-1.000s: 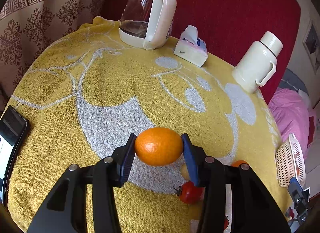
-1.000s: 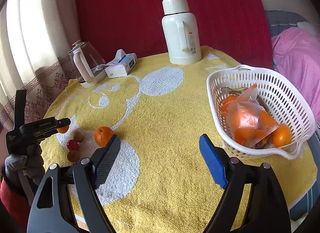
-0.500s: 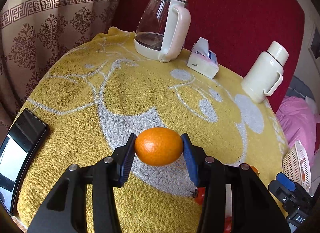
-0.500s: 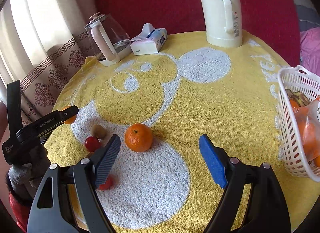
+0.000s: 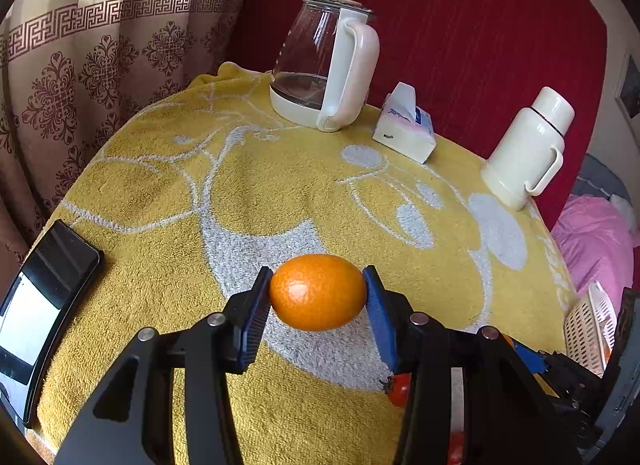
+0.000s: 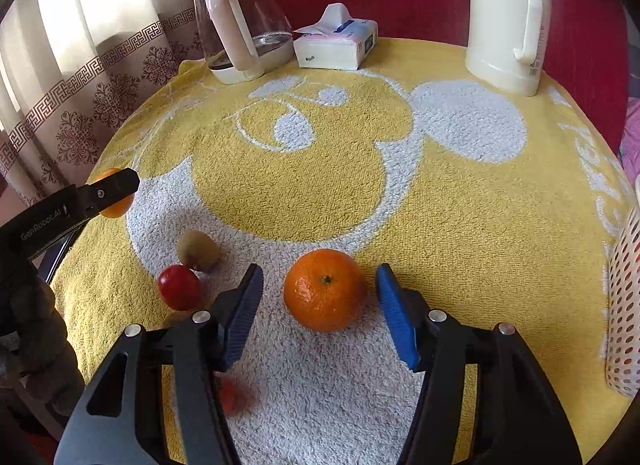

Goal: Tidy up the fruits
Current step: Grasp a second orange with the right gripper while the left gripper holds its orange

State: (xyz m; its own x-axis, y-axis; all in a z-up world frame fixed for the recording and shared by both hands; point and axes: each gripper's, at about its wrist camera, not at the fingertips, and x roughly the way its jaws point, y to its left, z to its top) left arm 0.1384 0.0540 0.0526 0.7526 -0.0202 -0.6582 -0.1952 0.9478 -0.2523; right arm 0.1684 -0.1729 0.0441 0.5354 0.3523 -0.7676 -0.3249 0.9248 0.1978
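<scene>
Closing right gripper (image 6: 318, 307) around mandarin (image 6: 325, 290), pads not yet touching; off-centre squeeze could roll it toward tomato (image 6: 179, 287). Left gripper (image 5: 317, 307) clamping orange (image 5: 318, 291).

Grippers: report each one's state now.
Left gripper: shut on an orange.
Right gripper: open, jaws just closing around a tangerine, pads not touching.
</scene>
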